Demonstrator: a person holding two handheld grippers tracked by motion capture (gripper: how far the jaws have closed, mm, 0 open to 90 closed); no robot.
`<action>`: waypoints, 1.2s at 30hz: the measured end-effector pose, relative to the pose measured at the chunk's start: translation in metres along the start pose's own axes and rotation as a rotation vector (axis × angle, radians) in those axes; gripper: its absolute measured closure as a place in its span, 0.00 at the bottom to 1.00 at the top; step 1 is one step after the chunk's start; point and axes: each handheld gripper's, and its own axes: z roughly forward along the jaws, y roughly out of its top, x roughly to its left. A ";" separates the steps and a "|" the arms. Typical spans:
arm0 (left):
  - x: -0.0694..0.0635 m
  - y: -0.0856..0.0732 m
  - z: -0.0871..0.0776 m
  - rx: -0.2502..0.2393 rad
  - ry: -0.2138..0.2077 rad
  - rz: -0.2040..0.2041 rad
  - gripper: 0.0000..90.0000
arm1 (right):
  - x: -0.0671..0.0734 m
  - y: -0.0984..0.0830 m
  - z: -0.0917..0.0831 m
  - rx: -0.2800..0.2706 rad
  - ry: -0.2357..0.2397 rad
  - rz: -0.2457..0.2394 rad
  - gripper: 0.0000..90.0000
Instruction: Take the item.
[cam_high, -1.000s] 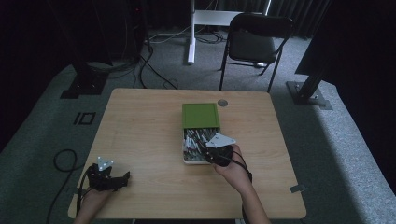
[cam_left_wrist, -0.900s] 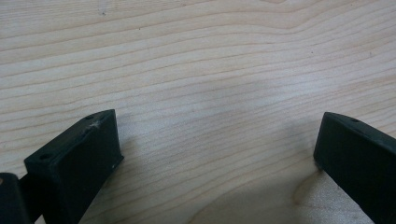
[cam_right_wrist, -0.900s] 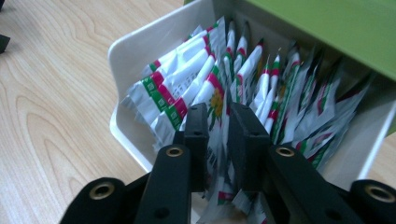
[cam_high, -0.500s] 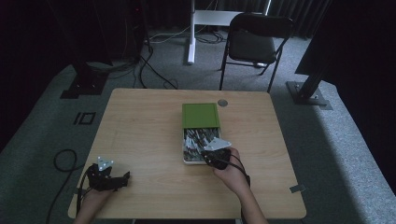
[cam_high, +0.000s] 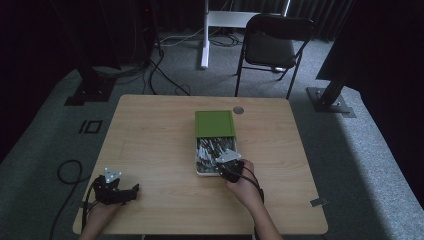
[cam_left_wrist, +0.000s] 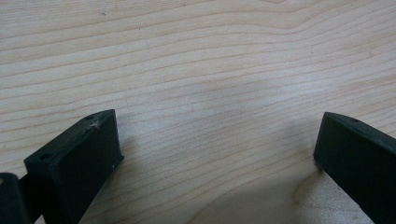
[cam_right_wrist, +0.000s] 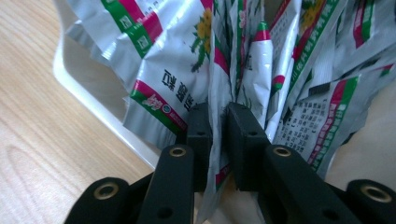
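Observation:
A white box (cam_high: 196, 162) with a green lid (cam_high: 214, 123) slid halfway back lies mid-table, packed with silver sachets (cam_high: 210, 150) printed in green and red. My right gripper (cam_high: 225, 168) dips into the near end of the box. In the right gripper view its jaws are shut on the edge of one silver sachet (cam_right_wrist: 218, 88), among several upright sachets; the right gripper (cam_right_wrist: 219, 116) pinches it tight. My left gripper (cam_high: 131, 192) rests near the table's front left corner. It is open over bare wood, the left gripper (cam_left_wrist: 217, 140) holding nothing.
The wooden table (cam_high: 150, 135) has a small round cable grommet (cam_high: 238, 110) at its back edge. A black folding chair (cam_high: 272, 47) stands behind the table. Cables (cam_high: 67, 175) lie on the grey carpet to the left. A tape scrap (cam_high: 318, 202) sits at the right front.
The right hand has shifted slightly left at the near end of the box. The left gripper has stayed put.

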 end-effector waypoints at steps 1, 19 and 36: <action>0.000 0.000 0.000 0.001 0.000 0.001 0.01 | 0.000 -0.001 0.001 0.000 -0.007 -0.001 0.90; 0.000 0.000 0.000 0.001 0.000 0.001 0.01 | -0.003 0.004 -0.019 -0.043 0.020 0.066 0.96; 0.000 0.000 0.000 -0.003 0.000 -0.002 0.01 | -0.018 0.023 -0.069 -0.227 0.042 0.125 0.96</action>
